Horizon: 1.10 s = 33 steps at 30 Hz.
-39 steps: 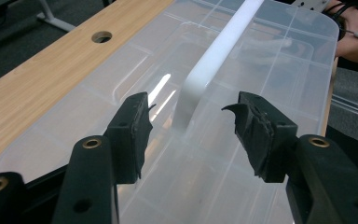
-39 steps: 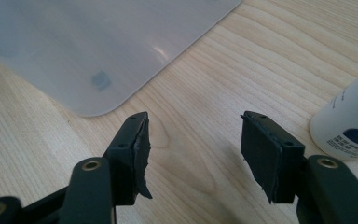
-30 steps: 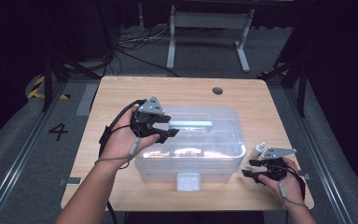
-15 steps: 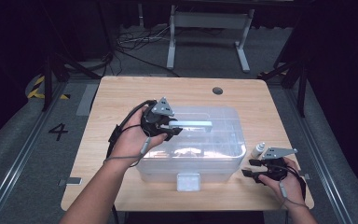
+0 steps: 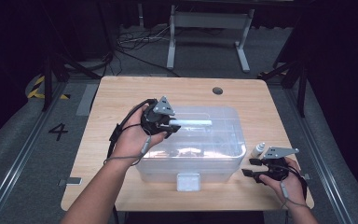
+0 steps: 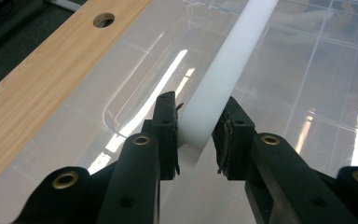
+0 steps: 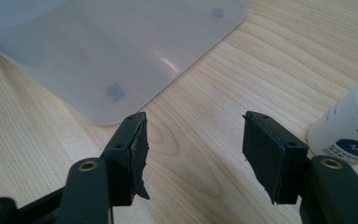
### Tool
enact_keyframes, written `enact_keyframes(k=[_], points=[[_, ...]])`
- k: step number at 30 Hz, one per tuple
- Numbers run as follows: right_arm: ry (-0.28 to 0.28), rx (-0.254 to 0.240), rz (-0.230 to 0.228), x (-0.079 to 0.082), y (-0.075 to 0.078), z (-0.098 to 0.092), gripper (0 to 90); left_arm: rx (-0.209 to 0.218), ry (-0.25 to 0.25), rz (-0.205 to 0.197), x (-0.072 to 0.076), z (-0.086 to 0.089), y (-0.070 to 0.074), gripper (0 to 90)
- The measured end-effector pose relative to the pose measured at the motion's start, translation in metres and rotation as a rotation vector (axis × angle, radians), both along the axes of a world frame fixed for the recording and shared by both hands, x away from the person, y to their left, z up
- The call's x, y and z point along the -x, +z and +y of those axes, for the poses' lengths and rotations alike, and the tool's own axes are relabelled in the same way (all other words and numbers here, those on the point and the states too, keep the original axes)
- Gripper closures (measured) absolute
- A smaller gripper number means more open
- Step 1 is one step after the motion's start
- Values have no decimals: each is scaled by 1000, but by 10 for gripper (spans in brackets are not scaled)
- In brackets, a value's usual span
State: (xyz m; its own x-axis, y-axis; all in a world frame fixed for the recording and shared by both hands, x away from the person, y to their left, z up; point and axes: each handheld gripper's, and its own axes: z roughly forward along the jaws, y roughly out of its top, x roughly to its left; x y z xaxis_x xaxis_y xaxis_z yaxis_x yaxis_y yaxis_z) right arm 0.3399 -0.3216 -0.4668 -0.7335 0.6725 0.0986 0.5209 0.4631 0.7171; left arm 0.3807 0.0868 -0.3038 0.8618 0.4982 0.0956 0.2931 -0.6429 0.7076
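Left gripper [image 5: 171, 125] over clear bin [image 5: 223, 161], clamping white tube [image 6: 223, 74]

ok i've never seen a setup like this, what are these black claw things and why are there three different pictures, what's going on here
A person sits at a wooden table and holds a hand tool in each hand. Each tool is a gripper with two black jaws that pinch things.

The wide picture comes from a fixed camera above the table. The other two come from small cameras riding on each gripper, looking along its jaws.

On the table stands a clear plastic box with a lid. The left gripper is over the box, and in its own view the jaws are closed on the end of a white rod, which runs across the top of the lid.

The right gripper rests near the table's right edge, jaws apart, holding nothing. Beside it stands a small white bottle with a printed label.
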Motion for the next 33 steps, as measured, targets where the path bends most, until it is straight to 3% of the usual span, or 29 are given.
enact_keyframes(k=[18,20,21,24,33], points=[[17,-15,-36,5,13,2,427,8,20,17,-12,0,11,722],[23,-26,-52,7,17,2,463,11,26,23,-14,0,13,723],[38,-32,-53,9,20,1,550,9,24,25,-15,0,13,723],[63,-27,-75,12,26,2,654,16,33,29,-17,0,15,723],[91,-33,-113,18,38,6,719,-3,51,42,-26,-2,22,720]])
